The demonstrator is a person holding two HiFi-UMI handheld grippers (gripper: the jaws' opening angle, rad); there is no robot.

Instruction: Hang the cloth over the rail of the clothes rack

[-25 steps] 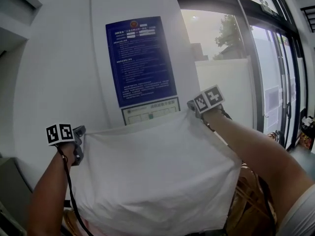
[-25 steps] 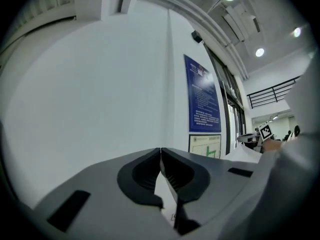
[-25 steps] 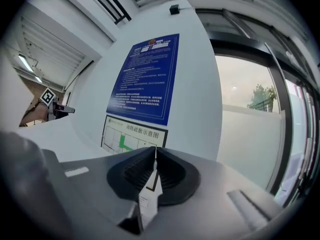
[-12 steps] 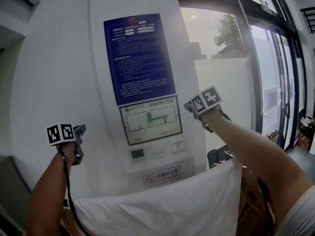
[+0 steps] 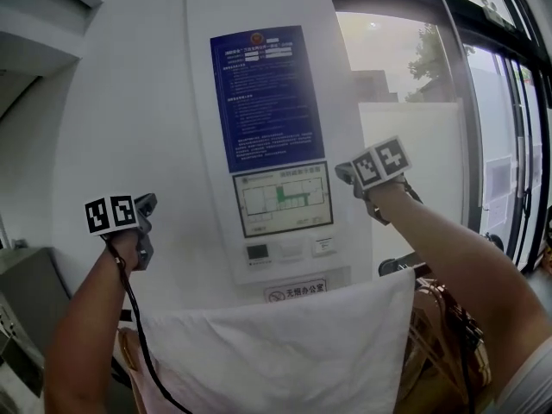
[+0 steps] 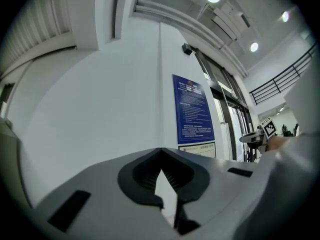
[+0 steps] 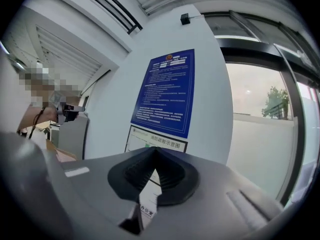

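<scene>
The white cloth hangs low in the head view, draped over something that it hides; its top edge slopes up to the right. No rail shows. My left gripper is held up above the cloth's left end, well apart from it. Its jaws have just been closing and stand shut with nothing between them. My right gripper is raised above the cloth's right corner, also shut and empty. Both point at the white wall.
A blue notice board and a floor-plan sign hang on the white wall ahead. Glass doors stand to the right. A brown frame shows beside the cloth at lower right. A grey cabinet is at the left.
A second ago both grippers held the cloth's top corners up high. The cloth then dropped away and now hangs low, with both grippers empty above it.
</scene>
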